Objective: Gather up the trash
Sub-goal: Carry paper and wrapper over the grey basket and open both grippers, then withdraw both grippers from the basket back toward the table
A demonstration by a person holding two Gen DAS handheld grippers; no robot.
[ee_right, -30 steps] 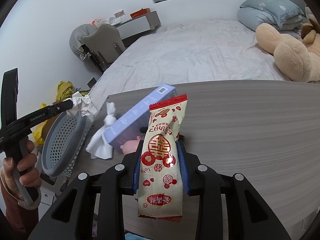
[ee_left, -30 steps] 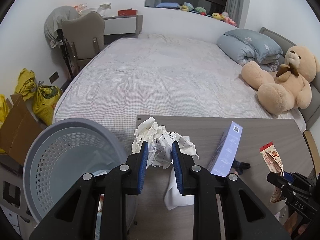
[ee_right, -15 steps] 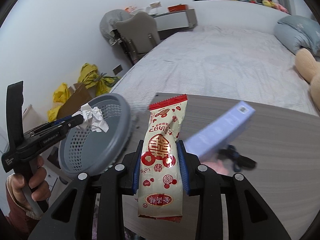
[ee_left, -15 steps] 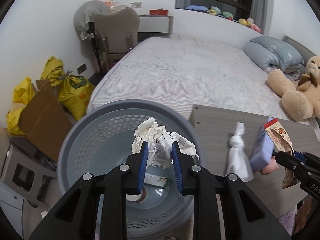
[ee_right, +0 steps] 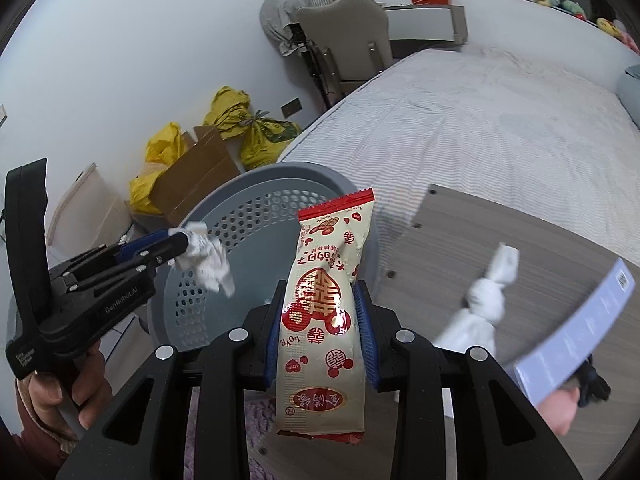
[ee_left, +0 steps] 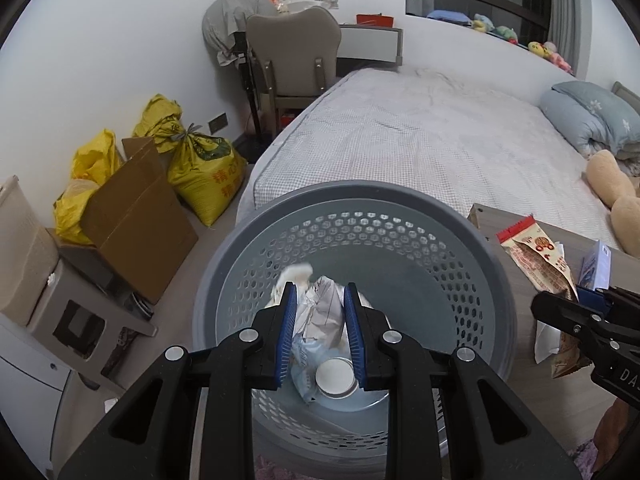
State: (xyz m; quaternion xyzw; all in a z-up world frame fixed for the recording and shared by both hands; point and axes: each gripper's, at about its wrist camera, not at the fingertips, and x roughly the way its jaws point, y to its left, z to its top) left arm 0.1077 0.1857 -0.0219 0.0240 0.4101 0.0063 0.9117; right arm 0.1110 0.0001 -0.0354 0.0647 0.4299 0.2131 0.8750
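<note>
Grey perforated plastic filled the middle of the left wrist view: a round laundry-style basket (ee_left: 472, 280) seen from above, its rim wide and unobstructed; the left gripper (ee_left: 320, 308) hung over its mouth with blue-padded jaws clenched on a crumpled paper ball (ee_left: 320, 312); inside, on the basket floor, lay a pale wrapper and a round metal lid (ee_left: 335, 378), which the right wrist view did not reveal. That other view showed the same gripper from the side (ee_right: 176, 246), gripped by a person's hand (ee_right: 60, 392) in a dark red sleeve, the paper ball (ee_right: 208, 258) poised just inside the basket's near rim (ee_right: 280, 172). In the foreground, the right gripper (ee_right: 320, 320) grasped a red-and-cream snack packet (ee_right: 326, 312) upright between its pads, beside the basket's edge and not over the opening; in the left view the packet (ee_left: 536, 256) appeared at the right, above the corner of a wood-grain table (ee_left: 480, 216). Only the right view showed the table's top (ee_right: 540, 240) with a knotted white tissue (ee_right: 486, 300) and a pale blue box (ee_right: 576, 328), both blurred, near its edge; the basket stood just beside the table corner. Behind lay a bed (ee_left: 420, 136); to the left, cardboard box (ee_left: 132, 216) and yellow sacks (ee_left: 200, 168) crowded the floor, well apart from the basket.
</note>
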